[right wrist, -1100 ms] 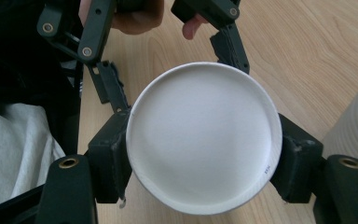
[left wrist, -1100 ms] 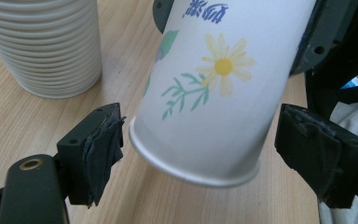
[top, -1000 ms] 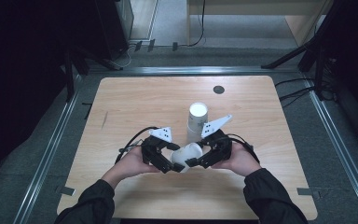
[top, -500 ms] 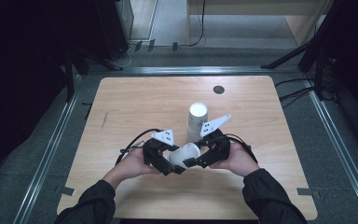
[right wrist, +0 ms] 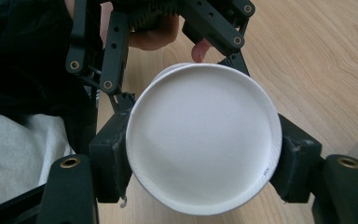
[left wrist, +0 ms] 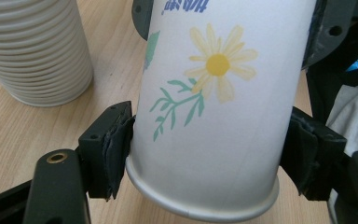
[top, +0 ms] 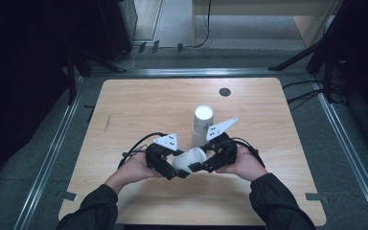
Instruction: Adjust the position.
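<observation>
A white paper cup (top: 189, 159) printed with a yellow flower (left wrist: 218, 65) lies level between my two grippers, just above the wooden table (top: 139, 105) near its front. My left gripper (top: 171, 166) has just been closing; its pads (left wrist: 119, 140) now press both sides of the cup (left wrist: 214, 121) near one rolled edge. My right gripper (top: 202, 165) is shut on the other end, its pads (right wrist: 113, 154) clamping the cup (right wrist: 203, 149) around its round white end face. The left gripper's black linkage (right wrist: 121, 42) shows beyond the cup.
A tall stack of white paper cups (top: 203, 122) (left wrist: 35, 46) stands just behind the grippers, close to the right one. A small black disc (top: 224, 92) sits near the table's far edge. Metal rails (top: 52, 153) run along both sides of the table.
The left gripper's jaws have drawn in onto the cup. Both hands and the cup stay where they were.
</observation>
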`<state>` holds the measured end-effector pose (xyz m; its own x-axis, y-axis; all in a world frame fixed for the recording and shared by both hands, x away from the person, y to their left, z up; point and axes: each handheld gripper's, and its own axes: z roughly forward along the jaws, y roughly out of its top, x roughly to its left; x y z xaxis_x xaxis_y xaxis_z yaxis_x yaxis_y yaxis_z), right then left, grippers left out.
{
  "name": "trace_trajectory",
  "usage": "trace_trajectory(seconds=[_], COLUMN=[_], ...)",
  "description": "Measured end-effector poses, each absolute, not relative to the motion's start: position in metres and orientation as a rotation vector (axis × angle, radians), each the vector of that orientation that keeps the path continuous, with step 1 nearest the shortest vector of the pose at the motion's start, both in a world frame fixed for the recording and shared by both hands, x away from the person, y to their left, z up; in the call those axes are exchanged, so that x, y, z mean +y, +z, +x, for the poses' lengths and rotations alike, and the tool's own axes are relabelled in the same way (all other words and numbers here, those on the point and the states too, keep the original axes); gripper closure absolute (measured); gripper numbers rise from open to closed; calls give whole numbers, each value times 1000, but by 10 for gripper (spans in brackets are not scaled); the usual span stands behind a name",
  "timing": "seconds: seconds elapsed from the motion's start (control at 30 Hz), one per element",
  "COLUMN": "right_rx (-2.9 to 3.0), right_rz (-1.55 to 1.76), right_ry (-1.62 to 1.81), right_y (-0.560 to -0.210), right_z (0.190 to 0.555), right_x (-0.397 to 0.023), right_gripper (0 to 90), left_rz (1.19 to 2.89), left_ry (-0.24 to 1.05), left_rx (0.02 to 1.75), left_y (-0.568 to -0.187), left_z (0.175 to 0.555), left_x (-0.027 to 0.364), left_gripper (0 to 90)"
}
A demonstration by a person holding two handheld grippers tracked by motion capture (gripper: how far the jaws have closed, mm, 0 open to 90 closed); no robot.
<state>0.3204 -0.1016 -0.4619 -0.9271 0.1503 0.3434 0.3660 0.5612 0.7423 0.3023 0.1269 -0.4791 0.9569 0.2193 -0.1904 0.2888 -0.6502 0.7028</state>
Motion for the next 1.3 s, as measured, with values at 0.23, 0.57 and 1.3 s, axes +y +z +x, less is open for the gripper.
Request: trace_trajectory(seconds=[0.23, 0.57, 1.3], right_rx=[-2583, -2637, -2720], right_rz=[-408, -448, -496], right_ry=[-1299, -1304, -1273], right_y=[-462, -463, -467], right_z=[319, 317, 300], right_x=[-101, -110, -128], right_gripper=[285, 237, 228], left_rz=[2281, 2273, 2406], left_ry=[-118, -83, -91], left_rx=[372, 408, 365], left_y=[-477, -468, -439], left_z=[303, 306, 325], left_x=[131, 146, 152], left_gripper=[256, 255, 253])
